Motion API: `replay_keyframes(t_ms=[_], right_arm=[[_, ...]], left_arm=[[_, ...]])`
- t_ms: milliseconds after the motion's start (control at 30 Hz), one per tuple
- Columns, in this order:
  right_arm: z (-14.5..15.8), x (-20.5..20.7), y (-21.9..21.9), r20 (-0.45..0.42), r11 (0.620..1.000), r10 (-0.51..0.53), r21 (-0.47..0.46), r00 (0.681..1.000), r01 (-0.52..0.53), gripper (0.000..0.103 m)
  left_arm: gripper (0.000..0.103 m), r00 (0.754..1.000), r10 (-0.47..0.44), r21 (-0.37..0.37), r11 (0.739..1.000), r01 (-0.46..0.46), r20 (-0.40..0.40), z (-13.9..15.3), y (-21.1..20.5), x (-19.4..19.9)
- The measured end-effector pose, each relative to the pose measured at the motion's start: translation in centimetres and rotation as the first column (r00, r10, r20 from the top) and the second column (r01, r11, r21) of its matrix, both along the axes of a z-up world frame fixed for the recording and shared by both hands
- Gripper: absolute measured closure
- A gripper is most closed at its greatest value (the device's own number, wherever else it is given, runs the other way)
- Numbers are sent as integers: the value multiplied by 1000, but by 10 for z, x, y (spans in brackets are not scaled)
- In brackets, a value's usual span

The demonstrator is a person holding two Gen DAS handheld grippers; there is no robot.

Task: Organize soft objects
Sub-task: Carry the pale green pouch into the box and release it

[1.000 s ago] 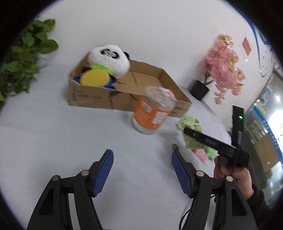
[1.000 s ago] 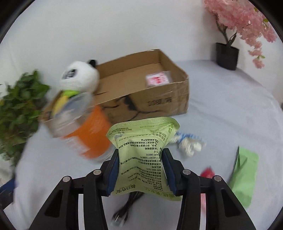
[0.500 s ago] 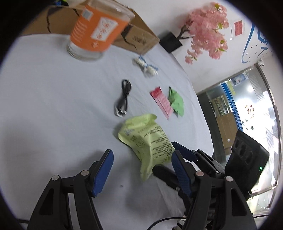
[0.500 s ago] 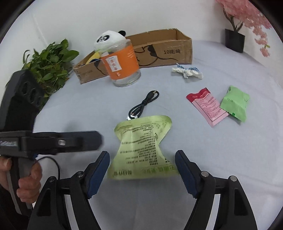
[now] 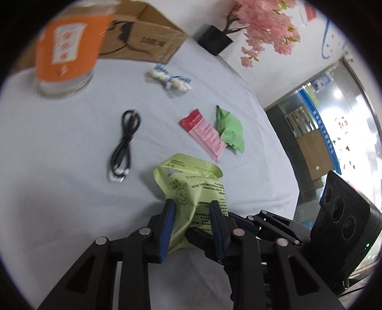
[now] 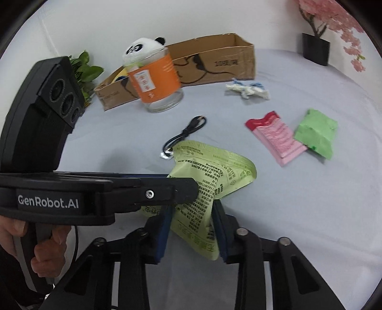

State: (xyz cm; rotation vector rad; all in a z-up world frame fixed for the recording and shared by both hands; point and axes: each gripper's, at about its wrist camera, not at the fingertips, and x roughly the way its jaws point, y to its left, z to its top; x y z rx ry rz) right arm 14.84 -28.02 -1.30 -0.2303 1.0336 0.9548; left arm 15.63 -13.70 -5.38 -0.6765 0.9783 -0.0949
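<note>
This looks like an office or demo room in a commercial building, not a home. A desk draped in pale grey cloth (image 5: 59, 147) carries staged odds and ends. Ahead of the jaws and to the right, an artificial pink blossom tree in a black square pot (image 5: 262, 26) stands against a plain white wall (image 6: 191, 16) with a small red notice and blue decals. Farther right, glass doors with blue-edged posters (image 5: 317, 100) open onto a bright lobby-like space. Ahead and to the left of the jaws in the right wrist view, a leafy green plant (image 6: 83, 66) sits by a worn brown cardboard box (image 6: 214, 62)
</note>
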Motion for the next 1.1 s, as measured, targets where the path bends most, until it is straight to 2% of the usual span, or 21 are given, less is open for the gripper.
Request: replay_keyframes(t_ms=[100,233,400,533,733,933,1033,1100], right_arm=[[2,13,-13,5,998,-58,12,998,58,75],[14,33,-32,82,987,-158,32,984,156,76],[30,61,-52,222,963,-269,62,937,261,77],[42,89,-59,334,950,-310,87,890,298,77],[62,132,-43,505,955,-298,147,810,259,78],[87,160,2,631,966,-238,232,738,113,78],[96,173,36,664,965,-194,262,722,19,78],[100,184,60,666,960,-162,277,728,-40,78]], left_arm=[[76,999,-52,35,998,51,17,6,-12,21],[76,991,-119,76,991,114,67,21,-28,53],[76,969,-183,108,980,167,164,40,-44,101],[76,951,-188,113,980,165,245,51,-46,130],[78,921,-93,90,994,64,378,72,-19,159],[78,867,42,106,988,-109,497,102,26,157],[78,853,131,87,976,-201,506,113,59,158],[78,851,199,61,964,-261,486,116,82,162]])
